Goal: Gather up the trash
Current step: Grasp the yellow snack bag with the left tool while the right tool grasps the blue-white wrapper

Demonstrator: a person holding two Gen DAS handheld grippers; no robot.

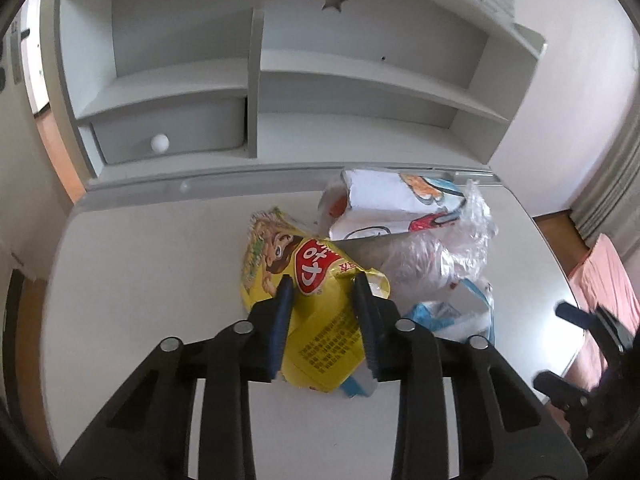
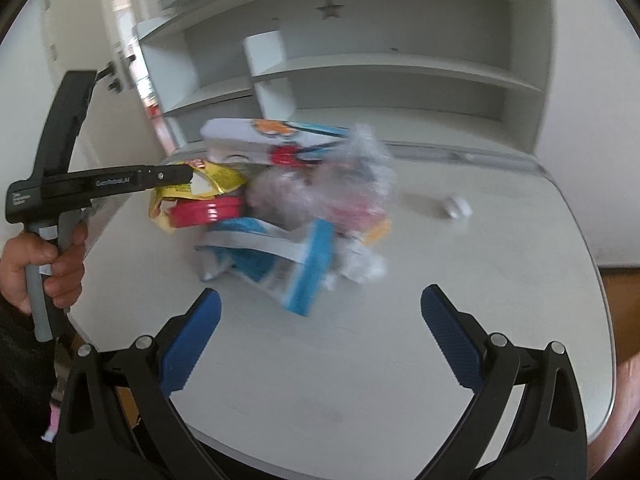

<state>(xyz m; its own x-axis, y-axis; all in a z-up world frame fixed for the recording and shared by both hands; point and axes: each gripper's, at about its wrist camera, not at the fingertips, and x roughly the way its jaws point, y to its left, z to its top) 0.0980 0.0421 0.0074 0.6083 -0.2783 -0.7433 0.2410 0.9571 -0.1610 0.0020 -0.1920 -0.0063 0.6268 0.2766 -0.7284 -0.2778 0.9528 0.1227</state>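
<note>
A: Trash sits heaped mid-surface (image 1: 140,260), below the shelves (image 1: 360,68). From the left wrist, the left gripper (image 1: 324,284) has its jaws drawn in close on the yellow bag (image 1: 316,320), the pads against its crumpled sides.

B: A firm hold?

A: It looks so, though the foil is slick. I'd keep the squeeze steady and lift straight, so the bag doesn't drag the white carton (image 1: 384,208) or the clear plastic (image 1: 440,252) lying against it.

B: And the blue wrapper (image 1: 448,316)?

A: Just beside the bag, partly under it. It may trail along.

B: The other view?

A: It's blurred. The right gripper (image 2: 320,312) hangs near the heap with jaws wide and nothing between them. The blue wrapper (image 2: 288,264) is closest to it. A small crumpled scrap (image 2: 456,208) lies apart, to the right.

B: So?

A: I'd say the right one should pin or take the wrapper while the left lifts.
</note>
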